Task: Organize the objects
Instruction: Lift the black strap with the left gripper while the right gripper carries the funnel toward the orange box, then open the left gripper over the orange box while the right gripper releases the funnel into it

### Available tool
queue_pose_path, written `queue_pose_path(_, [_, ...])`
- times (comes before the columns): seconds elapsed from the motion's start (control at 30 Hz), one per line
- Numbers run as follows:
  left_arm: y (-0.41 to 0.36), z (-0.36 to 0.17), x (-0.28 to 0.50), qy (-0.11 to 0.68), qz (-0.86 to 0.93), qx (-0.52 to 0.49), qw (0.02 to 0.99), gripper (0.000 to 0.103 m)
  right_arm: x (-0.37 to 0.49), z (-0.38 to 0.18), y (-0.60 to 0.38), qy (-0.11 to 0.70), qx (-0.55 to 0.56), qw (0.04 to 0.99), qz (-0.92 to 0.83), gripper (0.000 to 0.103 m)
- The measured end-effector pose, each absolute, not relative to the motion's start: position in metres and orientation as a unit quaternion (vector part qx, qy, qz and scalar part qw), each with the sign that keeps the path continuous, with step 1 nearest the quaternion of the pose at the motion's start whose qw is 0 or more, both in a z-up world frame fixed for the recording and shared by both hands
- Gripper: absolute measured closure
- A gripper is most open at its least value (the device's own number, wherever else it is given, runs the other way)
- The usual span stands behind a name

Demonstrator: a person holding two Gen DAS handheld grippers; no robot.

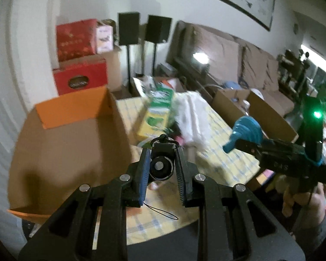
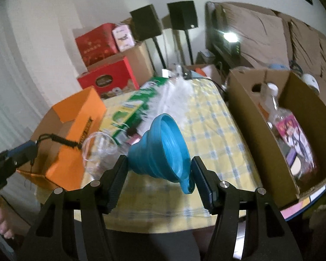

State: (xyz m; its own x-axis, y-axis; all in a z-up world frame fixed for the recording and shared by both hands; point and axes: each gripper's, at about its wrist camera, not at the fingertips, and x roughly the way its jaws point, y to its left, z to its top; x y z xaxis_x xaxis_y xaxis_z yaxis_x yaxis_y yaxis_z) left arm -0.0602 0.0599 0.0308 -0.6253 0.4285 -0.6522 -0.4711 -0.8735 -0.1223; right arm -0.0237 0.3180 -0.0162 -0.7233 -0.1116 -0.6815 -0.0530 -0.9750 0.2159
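Left wrist view: the left gripper (image 1: 162, 165) is clamped on a small black round device (image 1: 160, 166) with a thin black lanyard (image 1: 163, 212) trailing below it, held above the desk (image 1: 223, 161) with its yellow checked cloth. Just left of it stands an open orange box (image 1: 71, 130). A green and yellow carton (image 1: 157, 113) lies behind, beside white plastic wrap (image 1: 191, 115).

Right wrist view: the right gripper (image 2: 159, 174) is closed on a blue collapsible funnel (image 2: 163, 145), gripped across its body, wide mouth tilted up, above the desk's near portion. A brown cardboard box (image 2: 258, 130) at the desk's right side holds a clear bottle (image 2: 276, 108) and other packaged items. A clear plastic cup (image 2: 100, 150) sits between the orange box and the funnel.
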Motion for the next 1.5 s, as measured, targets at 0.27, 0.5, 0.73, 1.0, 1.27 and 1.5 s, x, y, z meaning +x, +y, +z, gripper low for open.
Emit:
queue_pose_path(0.27, [0.009, 0.036, -0.077, 0.007, 0.915, -0.352, 0.197, 0.082, -0.038, 0.008, 0.275, -0.092, 0.357, 0.058, -0.928, 0.041])
queue_pose_path(0.5, [-0.033, 0.036, -0.085, -0.007, 0.923, -0.351, 0.159, 0.082, -0.053, 0.024, 0.230, -0.077, 0.347, 0.097, -0.930, 0.041])
queue_pose_path(0.73, [-0.067, 0.030, -0.092, -0.017, 0.924, -0.359, 0.128, 0.082, -0.068, 0.022, 0.184, -0.067, 0.353, 0.130, -0.924, 0.041])
queue_pose_path(1.0, [-0.091, 0.025, -0.097, -0.020, 0.925, -0.366, 0.097, 0.088, -0.081, 0.013, 0.141, -0.054, 0.355, 0.154, -0.920, 0.041])
queue_pose_path(1.27, [-0.103, -0.001, -0.116, -0.031, 0.915, -0.395, 0.080, 0.088, -0.097, -0.011, 0.107, -0.035, 0.372, 0.160, -0.914, 0.041])
queue_pose_path(1.5, [-0.105, -0.011, -0.117, -0.025, 0.914, -0.399, 0.071, 0.073, -0.103, -0.035, 0.100, -0.032, 0.399, 0.159, -0.902, 0.040])
